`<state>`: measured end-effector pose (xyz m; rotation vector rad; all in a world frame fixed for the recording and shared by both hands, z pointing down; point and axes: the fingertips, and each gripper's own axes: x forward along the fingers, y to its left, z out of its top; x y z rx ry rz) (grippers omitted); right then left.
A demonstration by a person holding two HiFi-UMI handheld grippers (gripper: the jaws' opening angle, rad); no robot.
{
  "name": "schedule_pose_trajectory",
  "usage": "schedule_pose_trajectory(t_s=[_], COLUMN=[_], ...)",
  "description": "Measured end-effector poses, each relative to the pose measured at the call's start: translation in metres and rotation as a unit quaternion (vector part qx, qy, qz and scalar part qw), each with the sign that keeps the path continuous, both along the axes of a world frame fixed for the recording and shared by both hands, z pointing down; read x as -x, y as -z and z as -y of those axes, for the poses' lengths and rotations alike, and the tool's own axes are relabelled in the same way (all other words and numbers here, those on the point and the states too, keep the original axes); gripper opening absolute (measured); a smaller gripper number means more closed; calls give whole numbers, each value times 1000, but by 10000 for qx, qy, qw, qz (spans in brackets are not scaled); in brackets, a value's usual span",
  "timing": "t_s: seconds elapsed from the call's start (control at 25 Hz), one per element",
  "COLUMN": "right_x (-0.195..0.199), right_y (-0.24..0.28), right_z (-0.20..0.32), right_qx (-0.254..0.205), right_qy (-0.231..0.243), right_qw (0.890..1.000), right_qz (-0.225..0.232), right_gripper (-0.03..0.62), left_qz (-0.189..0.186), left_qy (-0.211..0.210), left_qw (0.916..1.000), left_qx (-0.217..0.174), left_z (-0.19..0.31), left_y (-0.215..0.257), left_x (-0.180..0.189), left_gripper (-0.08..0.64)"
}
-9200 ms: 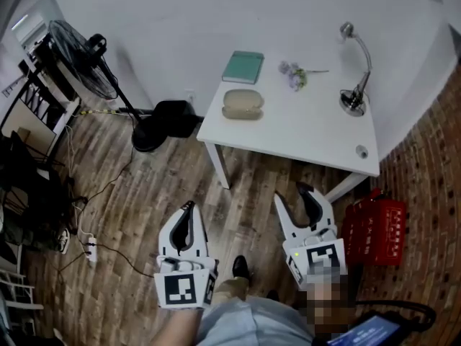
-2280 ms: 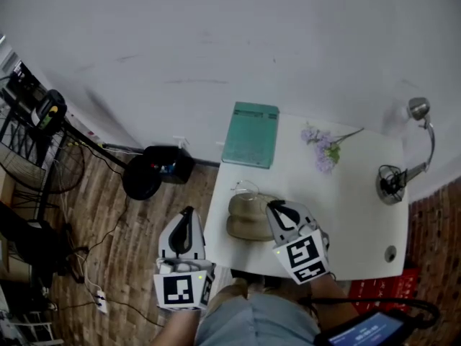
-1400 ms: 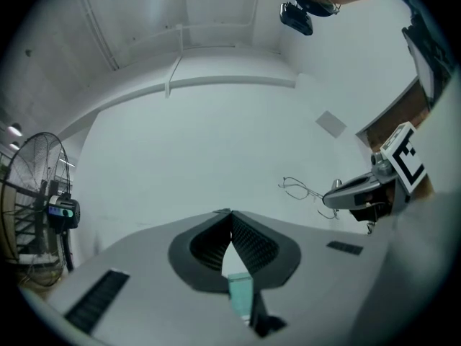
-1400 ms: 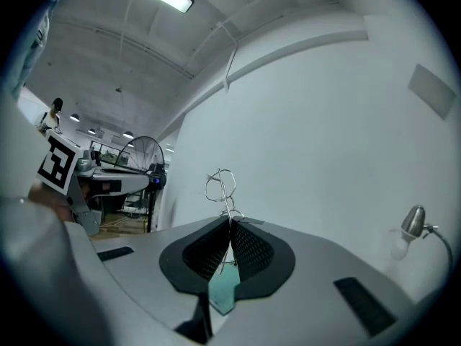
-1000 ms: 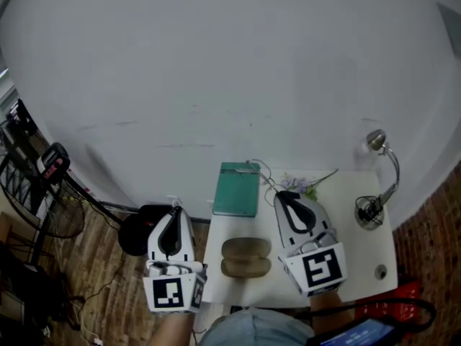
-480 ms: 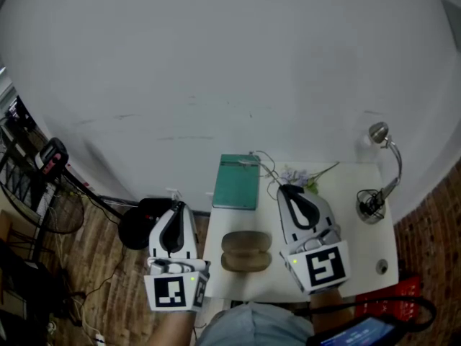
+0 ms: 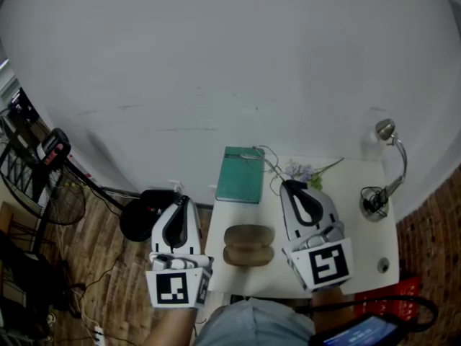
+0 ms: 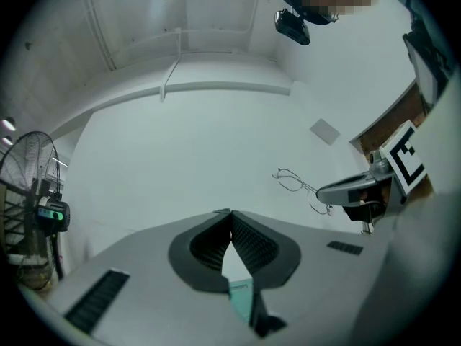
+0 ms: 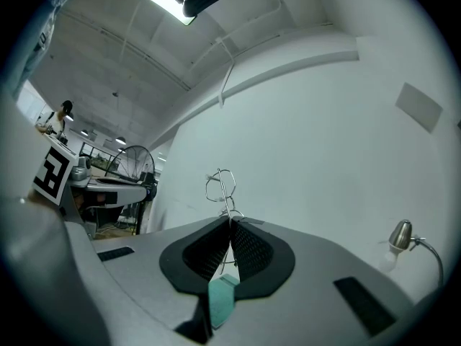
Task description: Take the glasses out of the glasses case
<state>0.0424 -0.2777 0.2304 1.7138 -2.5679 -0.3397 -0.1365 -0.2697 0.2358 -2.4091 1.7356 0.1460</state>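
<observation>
Holding the thin wire-framed glasses (image 9: 220,184) by one slender metal part is the delicate bit. The right gripper (image 9: 230,225) has its ridged black pads pressed together on the wire, and the rims stick up past the tips, free in the air before the white wall. In the head view the frame hangs above the far side of the white table (image 7: 356,229), near the flat teal book (image 7: 241,174). It is well clear of the rounded tan glasses case (image 7: 248,245), which lies near the table's front edge between the two grippers.

The glasses look to be out of the case already, so what remains, by my reading, is to set them down safely. Doing that well calls for a level wrist and a slow descent, since a frame pinched at one point can pivot or slip. A bare patch of table to the right of the case suits best, away from the small purple flower sprig (image 7: 301,170) and the silver gooseneck lamp (image 7: 373,202). Release only once the frame rests on the surface.

The left gripper (image 8: 230,215) has its pads closed on nothing, beside the table's left edge, and this step does not need it.
</observation>
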Motion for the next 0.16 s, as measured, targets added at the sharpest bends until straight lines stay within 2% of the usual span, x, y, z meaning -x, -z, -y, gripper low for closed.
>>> schedule_pose_trajectory(t_s=[0.16], right_x=[1], right_y=[0], right_z=[0], right_qx=[-13], right_qy=[7], right_qw=[10000], right_qz=[-7], right_gripper=[28], left_qz=[-35], left_qy=[-35], left_qw=[10000], left_qx=[41], left_z=[-1], left_y=[-3], left_x=[0], left_gripper=[6])
